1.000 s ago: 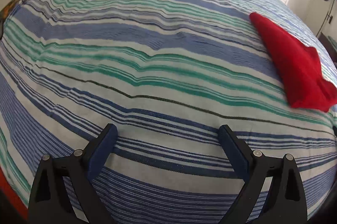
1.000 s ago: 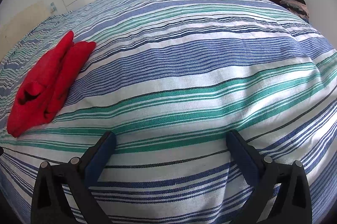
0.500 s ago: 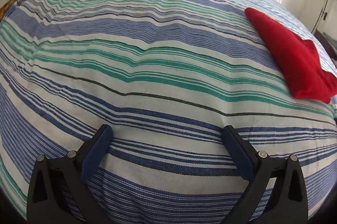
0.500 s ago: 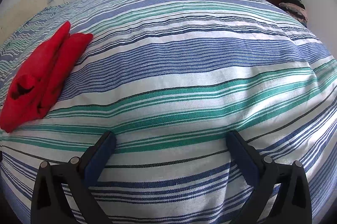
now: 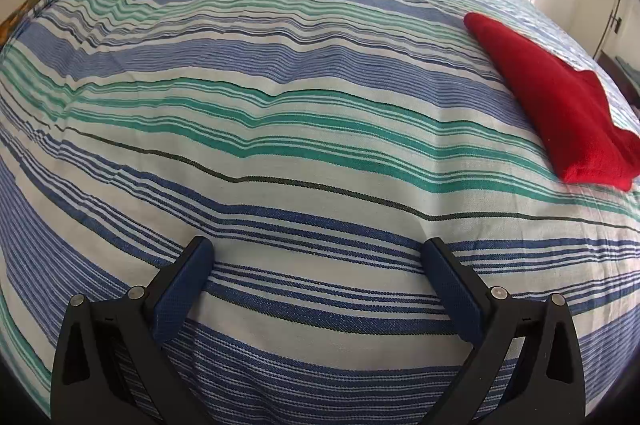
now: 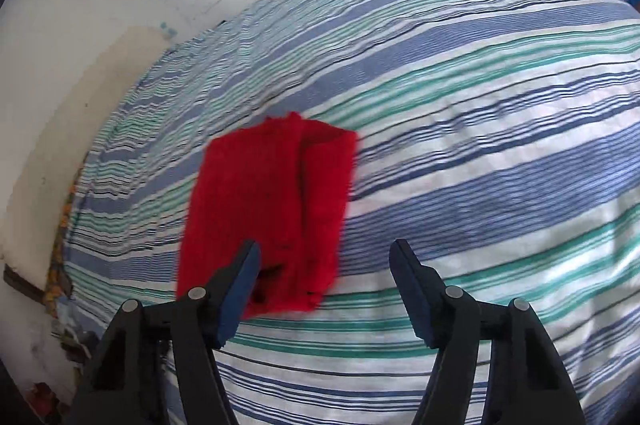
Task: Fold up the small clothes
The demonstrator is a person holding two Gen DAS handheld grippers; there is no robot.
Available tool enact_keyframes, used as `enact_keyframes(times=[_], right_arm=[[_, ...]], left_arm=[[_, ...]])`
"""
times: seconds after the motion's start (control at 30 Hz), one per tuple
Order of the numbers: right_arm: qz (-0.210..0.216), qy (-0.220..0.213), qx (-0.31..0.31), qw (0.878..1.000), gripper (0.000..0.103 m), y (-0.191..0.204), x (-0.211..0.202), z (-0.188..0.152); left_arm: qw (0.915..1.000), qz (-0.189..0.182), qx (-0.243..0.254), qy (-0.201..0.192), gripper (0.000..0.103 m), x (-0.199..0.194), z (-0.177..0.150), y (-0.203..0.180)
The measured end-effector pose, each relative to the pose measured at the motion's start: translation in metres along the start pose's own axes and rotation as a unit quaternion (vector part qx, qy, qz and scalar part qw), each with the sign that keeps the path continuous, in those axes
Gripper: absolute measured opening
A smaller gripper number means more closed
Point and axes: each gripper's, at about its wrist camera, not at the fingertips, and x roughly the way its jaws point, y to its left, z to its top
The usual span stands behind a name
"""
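Red folded garment (image 6: 266, 209) lies lengthwise away from the closing, empty right tongs (image 6: 324, 257); left tongs (image 5: 318, 255) gape empty.

Folded red garment (image 6: 264, 209) on the striped bedspread (image 6: 480, 153)

It is a single piece of bright red, fuzzy knit cloth, folded lengthwise into a narrow oblong with one layer lapped over the other along a seam-like crease. It lies flat on the bedspread, its long axis across the stripes. In the left wrist view it (image 5: 560, 105) tapers to a point at the far end and bunches thicker at the near end.
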Motion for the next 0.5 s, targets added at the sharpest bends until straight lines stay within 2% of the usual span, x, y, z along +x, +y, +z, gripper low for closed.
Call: enact_keyframes(times=[0.07,0.13,0.17,0.2,0.27,0.33,0.4,0.43,0.5], right_arm=[[0.012,0.028,0.004,1.0,0.064,0.014,0.028,0.006],[-0.007,0.055,0.011,0.998,0.064,0.017,0.058,0.009],[-0.016,0.068,0.02,0.997,0.052,0.014,0.072,0.008],[-0.029,0.077,0.025,0.996,0.016,0.013,0.082,0.007],[-0.041,0.062,0.001,0.997,0.013,0.02,0.082,0.009],[-0.018,0.013,-0.039,0.999,0.013,0.035,0.053,0.012],[-0.039,-0.012,-0.07,0.997,0.013,0.038,0.035,0.01],[-0.06,-0.008,-0.071,0.996,0.013,0.032,0.034,0.008],[-0.091,0.036,-0.051,0.994,0.013,0.007,0.056,0.005]], left_arm=[[1.0,-0.001,0.0,0.0,0.102,-0.001,0.0,0.001],[1.0,-0.003,0.0,0.001,0.102,-0.001,0.0,0.001],[1.0,-0.005,0.001,0.002,0.102,-0.001,0.0,0.002],[1.0,-0.006,0.001,0.002,0.102,-0.002,0.0,0.003],[1.0,-0.008,0.001,0.001,0.102,-0.003,-0.001,0.004],[1.0,-0.007,0.001,-0.001,0.102,-0.003,-0.002,0.004],[1.0,-0.002,0.004,-0.004,0.102,-0.002,-0.003,0.001],[1.0,0.001,0.005,-0.004,0.102,-0.001,-0.003,-0.001],[1.0,0.002,0.006,-0.003,0.102,-0.001,-0.003,-0.002]])
